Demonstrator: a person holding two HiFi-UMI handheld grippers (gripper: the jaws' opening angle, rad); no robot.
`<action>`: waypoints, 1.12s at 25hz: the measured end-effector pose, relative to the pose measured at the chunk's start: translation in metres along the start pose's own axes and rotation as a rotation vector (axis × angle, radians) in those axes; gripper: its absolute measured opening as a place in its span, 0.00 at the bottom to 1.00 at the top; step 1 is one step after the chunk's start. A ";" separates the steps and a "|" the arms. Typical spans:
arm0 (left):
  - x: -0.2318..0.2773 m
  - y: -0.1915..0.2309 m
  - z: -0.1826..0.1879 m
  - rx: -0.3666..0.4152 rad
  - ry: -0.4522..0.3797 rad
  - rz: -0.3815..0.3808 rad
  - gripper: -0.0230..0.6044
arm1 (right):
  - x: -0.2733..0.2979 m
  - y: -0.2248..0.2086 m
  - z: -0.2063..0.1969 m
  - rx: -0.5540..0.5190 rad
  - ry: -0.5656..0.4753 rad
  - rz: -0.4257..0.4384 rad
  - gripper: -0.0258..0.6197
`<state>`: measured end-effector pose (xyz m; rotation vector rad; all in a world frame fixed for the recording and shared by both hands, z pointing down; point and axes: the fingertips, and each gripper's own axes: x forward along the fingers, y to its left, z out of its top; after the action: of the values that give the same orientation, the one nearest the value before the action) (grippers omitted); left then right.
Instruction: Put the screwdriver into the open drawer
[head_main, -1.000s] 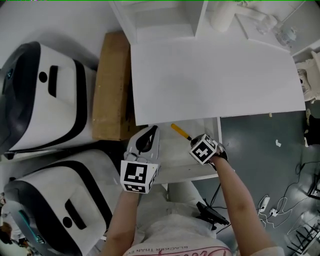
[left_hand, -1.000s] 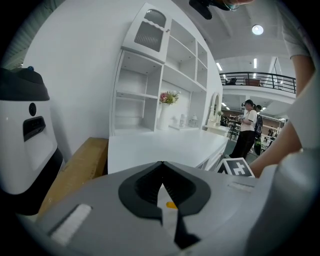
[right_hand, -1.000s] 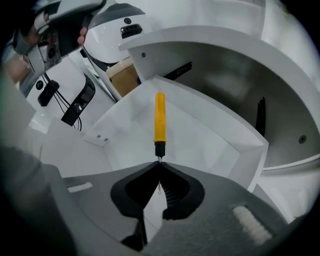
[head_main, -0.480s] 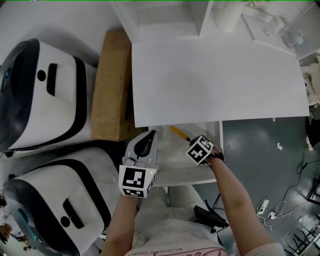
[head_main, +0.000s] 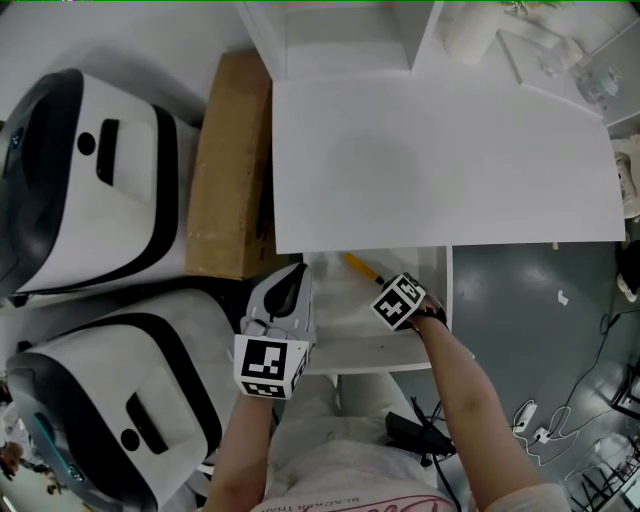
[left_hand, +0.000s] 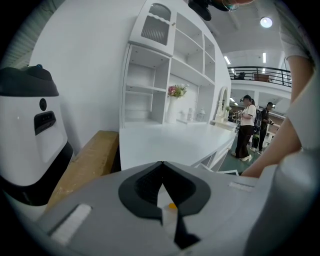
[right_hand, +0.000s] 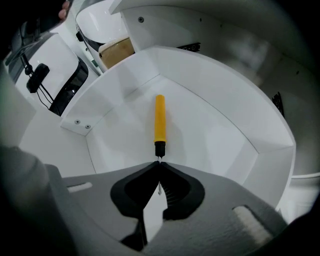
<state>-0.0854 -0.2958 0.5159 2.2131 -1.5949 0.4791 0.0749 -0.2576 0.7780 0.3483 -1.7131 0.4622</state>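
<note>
White desk (head_main: 440, 160), one open drawer (right_hand: 220, 125): one yellow screwdriver (right_hand: 159, 122), tip hidden, clamped by right gripper (right_hand: 159, 163); left gripper (left_hand: 161, 163) clenched, empty.

No legible text, brand or no. in any view. Left gripper (head_main: 298, 272) & right gripper (head_main: 386, 288), both over the drawer (head_main: 443, 300), each carry a cube w/ b/w square code patterns: no letters or digits on them. Shirt (head_main: 340, 478), below the drawer at the head view's bottom edge, has a strip of pink print, upside down & cut off by the frame, too small to read.
</note>
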 end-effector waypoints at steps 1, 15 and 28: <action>-0.001 0.001 -0.001 -0.001 0.001 0.004 0.07 | 0.002 0.000 -0.001 -0.003 0.006 -0.001 0.06; -0.011 0.005 -0.003 -0.001 -0.004 0.012 0.07 | 0.003 0.002 -0.001 0.021 0.018 -0.018 0.35; -0.018 -0.006 0.015 0.006 -0.051 -0.016 0.07 | -0.033 0.002 0.006 0.028 -0.039 -0.071 0.26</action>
<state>-0.0846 -0.2864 0.4942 2.2583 -1.6013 0.4273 0.0748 -0.2592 0.7444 0.4388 -1.7274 0.4301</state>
